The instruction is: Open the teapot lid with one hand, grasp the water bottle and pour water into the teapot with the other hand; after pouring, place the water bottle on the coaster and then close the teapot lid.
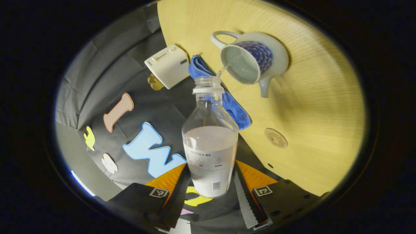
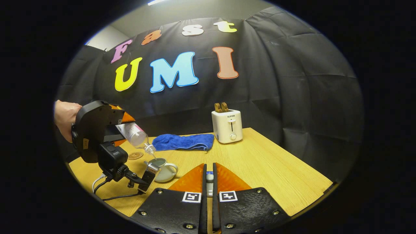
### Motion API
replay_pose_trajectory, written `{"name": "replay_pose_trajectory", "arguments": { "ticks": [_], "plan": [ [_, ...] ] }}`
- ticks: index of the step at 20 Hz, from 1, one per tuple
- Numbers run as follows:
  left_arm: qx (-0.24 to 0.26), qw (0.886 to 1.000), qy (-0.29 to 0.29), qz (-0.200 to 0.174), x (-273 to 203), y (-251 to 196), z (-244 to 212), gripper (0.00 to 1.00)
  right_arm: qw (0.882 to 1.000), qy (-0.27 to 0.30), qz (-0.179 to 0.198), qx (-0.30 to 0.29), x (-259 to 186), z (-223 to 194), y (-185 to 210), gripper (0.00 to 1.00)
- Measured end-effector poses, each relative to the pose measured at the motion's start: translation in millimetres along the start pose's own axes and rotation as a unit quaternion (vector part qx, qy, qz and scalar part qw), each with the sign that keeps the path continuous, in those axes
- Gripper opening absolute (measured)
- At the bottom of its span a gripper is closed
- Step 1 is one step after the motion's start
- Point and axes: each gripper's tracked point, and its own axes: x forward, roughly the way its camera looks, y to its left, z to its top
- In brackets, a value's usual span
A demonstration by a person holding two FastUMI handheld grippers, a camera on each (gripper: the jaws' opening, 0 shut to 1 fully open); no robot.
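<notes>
While I pour, the bottle's mouth has to stay just over the teapot's open rim.

My left gripper point(image 1: 211, 191) is clamped on the water bottle point(image 1: 209, 143) low on its body, both fingers pressing its sides, and the bottle's long axis runs from my fingers toward the teapot point(image 1: 256, 61), neck tipped down; a thin stream crosses from the mouth into the pot. About half the water looks left. My right gripper point(image 2: 210, 182) has its jaws nearly together on a small pale piece, which I judge to be the lid point(image 2: 210, 177), held well off to the pot's side. The coaster point(image 1: 276, 137) lies on the table point(image 1: 325, 97) beside the pot, nearer my left gripper.
</notes>
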Motion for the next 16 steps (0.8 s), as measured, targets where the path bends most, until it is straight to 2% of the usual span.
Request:
{"name": "replay_pose_trajectory", "arguments": {
  "ticks": [15, 16],
  "plan": [
    [0.008, 1.000, -0.001, 0.003, 4.3, -1.4, -1.4, 0.87, 1.000, 0.001, 0.001, -0.004, 3.1, -1.7, 3.5, 0.06],
    [0.009, 1.000, -0.001, 0.004, 4.9, -1.3, -0.7, 0.81, 1.000, 0.000, 0.001, -0.003, 2.8, -1.2, 3.0, 0.06]
  ]
}}
